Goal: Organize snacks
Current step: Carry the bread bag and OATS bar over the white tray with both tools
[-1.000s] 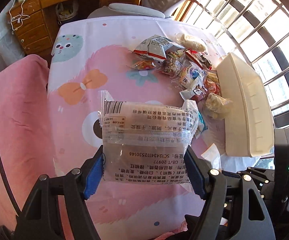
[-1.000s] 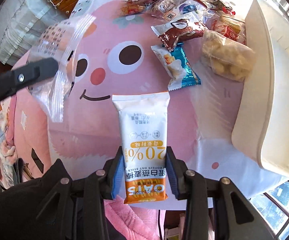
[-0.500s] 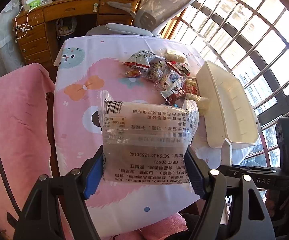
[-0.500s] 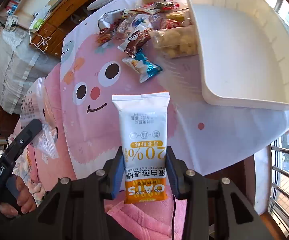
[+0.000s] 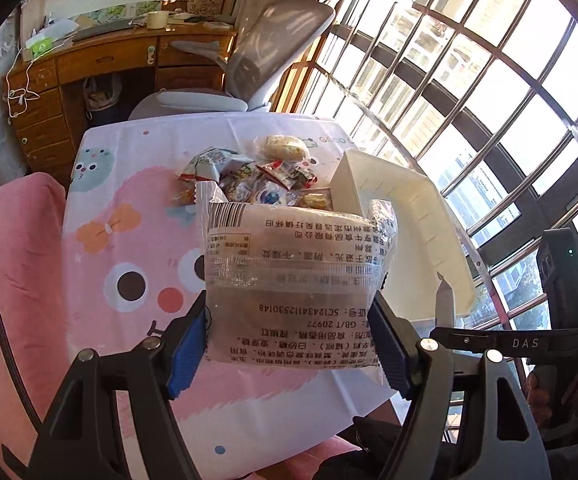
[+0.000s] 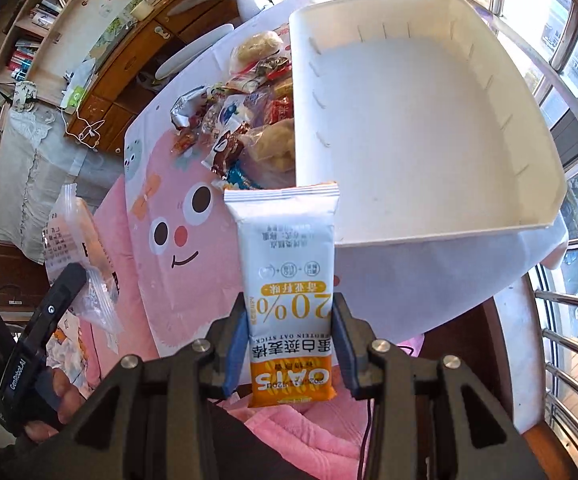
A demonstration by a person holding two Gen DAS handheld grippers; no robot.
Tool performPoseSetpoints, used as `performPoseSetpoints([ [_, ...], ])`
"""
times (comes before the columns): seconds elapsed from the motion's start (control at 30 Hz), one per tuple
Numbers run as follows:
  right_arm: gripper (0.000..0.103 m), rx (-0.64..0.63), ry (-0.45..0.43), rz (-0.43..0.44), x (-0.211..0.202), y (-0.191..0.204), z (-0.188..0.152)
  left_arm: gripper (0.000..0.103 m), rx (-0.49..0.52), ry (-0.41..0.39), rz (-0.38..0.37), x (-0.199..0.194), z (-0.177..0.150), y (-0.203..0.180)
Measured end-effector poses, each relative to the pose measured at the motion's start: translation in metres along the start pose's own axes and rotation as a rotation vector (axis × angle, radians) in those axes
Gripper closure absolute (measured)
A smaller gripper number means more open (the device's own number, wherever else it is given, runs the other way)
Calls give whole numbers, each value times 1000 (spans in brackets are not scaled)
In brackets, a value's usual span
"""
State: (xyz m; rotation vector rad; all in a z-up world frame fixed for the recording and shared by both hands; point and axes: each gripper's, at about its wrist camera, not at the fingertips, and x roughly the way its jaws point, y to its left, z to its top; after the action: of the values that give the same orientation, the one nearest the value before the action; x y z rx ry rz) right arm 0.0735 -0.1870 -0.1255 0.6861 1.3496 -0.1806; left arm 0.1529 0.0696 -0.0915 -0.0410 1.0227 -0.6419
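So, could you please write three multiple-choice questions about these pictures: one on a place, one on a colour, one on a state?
1. Where is the snack pile relative to the white bin?
A. inside it
B. beside it on the tablecloth
C. on the chair

2. What colour is the bottom band of the oat stick pack?
A. orange
B. green
C. black

3. What is the state of the white bin?
A. full
B. lidded
C. empty

Answers:
1. B, the pile lies against the bin's outer wall.
2. A, the band by the right hand-held gripper is orange.
3. C, only its bare floor shows. The left hand-held gripper holds the clear printed bag outside it.
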Motion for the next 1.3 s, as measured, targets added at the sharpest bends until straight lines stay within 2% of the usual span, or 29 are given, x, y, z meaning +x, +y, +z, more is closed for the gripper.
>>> performPoseSetpoints([
  [0.3, 64, -68, -6, 8, -35, -43, 43, 30, 11, -49, 4, 28, 21, -73],
  [0.67, 63, -114, 8, -9, -56, -94, 81, 30, 16, -60, -38, 70, 30, -147],
  [1.0, 61, -133, 13, -29, -62, -125, 110, 28, 51, -53, -71, 104, 46, -187],
  [1.1, 61, -114, 12, -54, -62, -134, 116, 26, 45, -26, -69, 116, 51, -191],
  [1.3, 53, -77, 17, -45, -62, -147, 125, 15, 32, -48, -67, 118, 58, -194],
])
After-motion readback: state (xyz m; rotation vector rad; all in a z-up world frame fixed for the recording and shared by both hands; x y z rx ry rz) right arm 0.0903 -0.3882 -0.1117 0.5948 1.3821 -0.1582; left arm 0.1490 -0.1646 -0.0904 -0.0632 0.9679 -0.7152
